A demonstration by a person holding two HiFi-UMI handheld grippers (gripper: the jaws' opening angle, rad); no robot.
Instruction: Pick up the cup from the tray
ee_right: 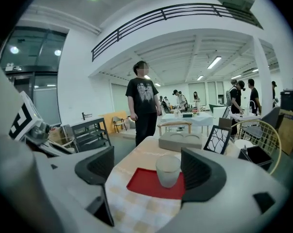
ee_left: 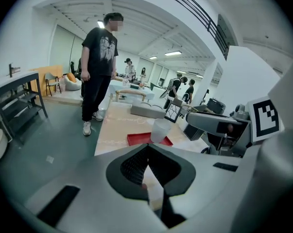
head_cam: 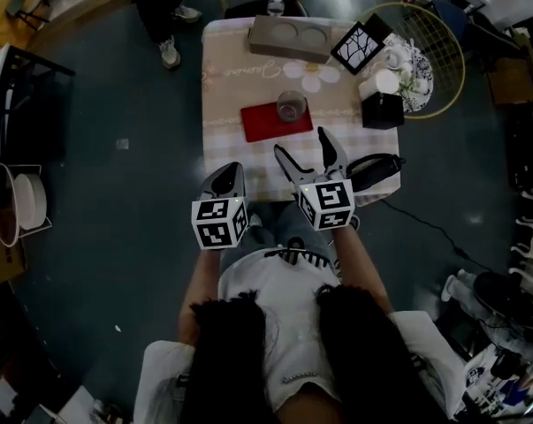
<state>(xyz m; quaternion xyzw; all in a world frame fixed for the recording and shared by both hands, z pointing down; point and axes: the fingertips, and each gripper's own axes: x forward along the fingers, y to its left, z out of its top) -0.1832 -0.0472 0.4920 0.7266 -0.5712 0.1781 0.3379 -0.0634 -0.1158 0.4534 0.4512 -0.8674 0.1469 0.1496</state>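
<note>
Your right gripper (head_cam: 301, 142) has fingers wide apart, short of the cup (head_cam: 291, 106) on the tray (head_cam: 259, 124); your left gripper (head_cam: 230, 171) keeps its own together. Approach step: straddle the cup, then close.

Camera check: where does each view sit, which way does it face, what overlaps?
Head view: on the person's head, facing steeply down at the table; shows both arms, torso, left gripper, right gripper.
Left gripper view: on the left gripper, looking along its closed jaws across the table; right gripper at right.
Right gripper view: on the right gripper, facing along its open jaws at the cup.
Shared: all three see the cup on the red tray.
</note>
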